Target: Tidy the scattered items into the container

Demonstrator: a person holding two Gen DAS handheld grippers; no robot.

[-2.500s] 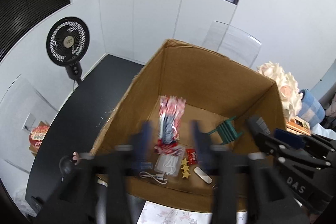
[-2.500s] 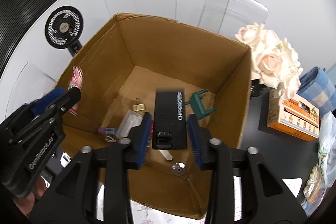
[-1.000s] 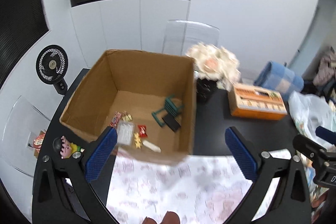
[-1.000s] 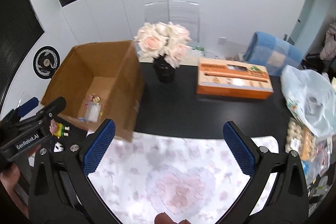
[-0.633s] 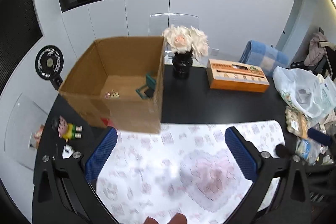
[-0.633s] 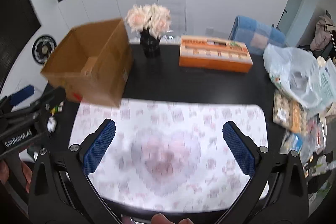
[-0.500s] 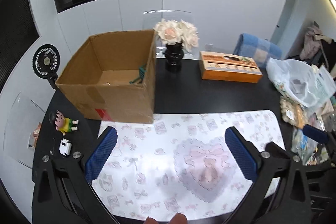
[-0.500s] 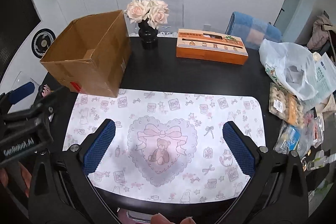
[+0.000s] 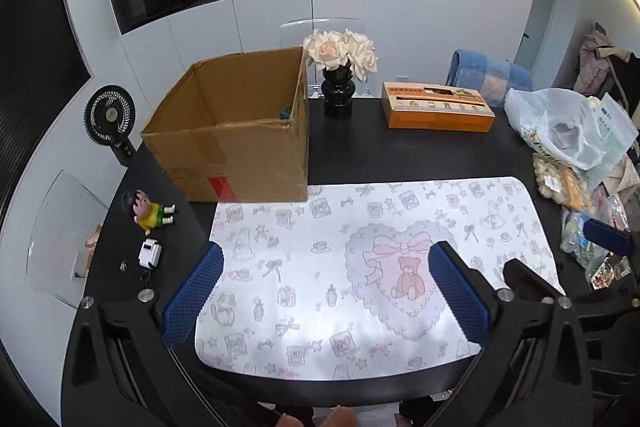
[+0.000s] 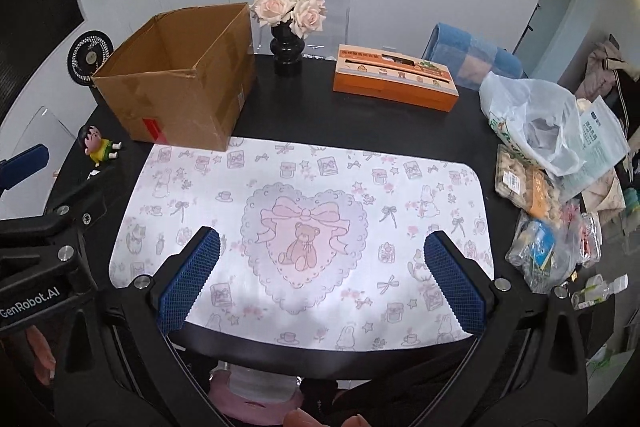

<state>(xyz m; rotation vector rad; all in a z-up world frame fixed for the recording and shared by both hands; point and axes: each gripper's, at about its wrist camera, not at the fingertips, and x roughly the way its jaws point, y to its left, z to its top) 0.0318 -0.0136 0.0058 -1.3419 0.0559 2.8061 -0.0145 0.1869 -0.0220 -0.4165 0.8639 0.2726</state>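
The cardboard box (image 9: 236, 131) sat in the upper left of the left wrist frame, open at the top, on the black table (image 9: 400, 155), its near corner touching the far left edge of the patterned mat (image 9: 360, 255). Over its far rim we could make out only a bit of something green (image 9: 285, 112); the rest of the inside was hidden from both cameras. In the right wrist view the same box (image 10: 176, 83) stood in the upper left, a red label low on its near face.

We held our left gripper (image 9: 326, 291) low in the frame over the near part of the mat, its blue pads spread wide with nothing between them. Our right gripper (image 10: 320, 277) was likewise spread wide and empty, framing the bear-and-heart print.

At the left edge of the left wrist frame, below the box, a small cartoon figurine (image 9: 149, 211) lay on the bare table, with a small white device (image 9: 150, 253) just below it. To the right of the box stood a black vase of pale roses (image 9: 340, 75), and further right an orange carton (image 9: 436, 105). A white plastic bag (image 9: 560, 131) and packaged snacks (image 9: 564, 183) crowded the right edge. A small black fan (image 9: 109, 117) stood beyond the table at the left.
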